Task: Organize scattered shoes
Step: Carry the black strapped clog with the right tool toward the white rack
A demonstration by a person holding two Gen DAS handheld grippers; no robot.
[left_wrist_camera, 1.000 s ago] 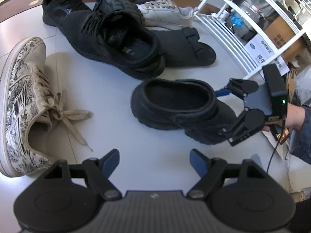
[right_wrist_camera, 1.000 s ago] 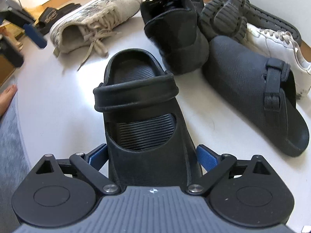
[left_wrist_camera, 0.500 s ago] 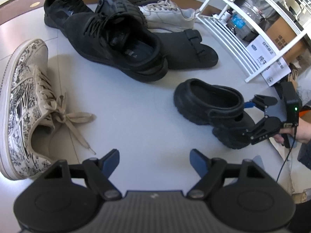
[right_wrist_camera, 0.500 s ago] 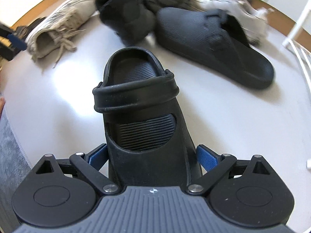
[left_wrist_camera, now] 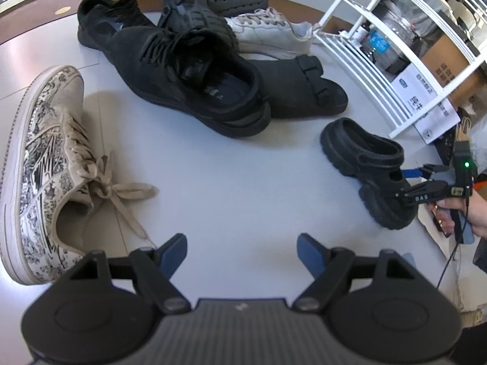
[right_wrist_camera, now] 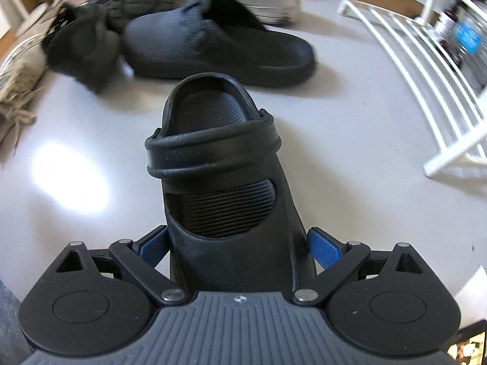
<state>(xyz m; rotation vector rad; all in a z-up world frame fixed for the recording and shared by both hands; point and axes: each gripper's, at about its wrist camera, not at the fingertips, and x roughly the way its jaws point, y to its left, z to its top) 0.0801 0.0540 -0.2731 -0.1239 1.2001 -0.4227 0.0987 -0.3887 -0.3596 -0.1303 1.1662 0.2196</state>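
Right gripper (right_wrist_camera: 237, 249) clamps black clog (right_wrist_camera: 225, 188) toe; black slipper (right_wrist_camera: 219, 48) beyond, white rack (right_wrist_camera: 426, 85) to the right.

Matt black rubbery clog (right_wrist_camera: 225, 200) with ribbed insole; patterned canvas sneaker (left_wrist_camera: 42, 170); smooth, slightly glossy grey floor (left_wrist_camera: 231, 188).

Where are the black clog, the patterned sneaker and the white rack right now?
black clog (right_wrist_camera: 225, 158): right wrist view, on its heel strap.
patterned sneaker (left_wrist_camera: 39, 140): left wrist view, on its printed side panel.
white rack (left_wrist_camera: 359, 60): left wrist view, on its slatted lower shelf.
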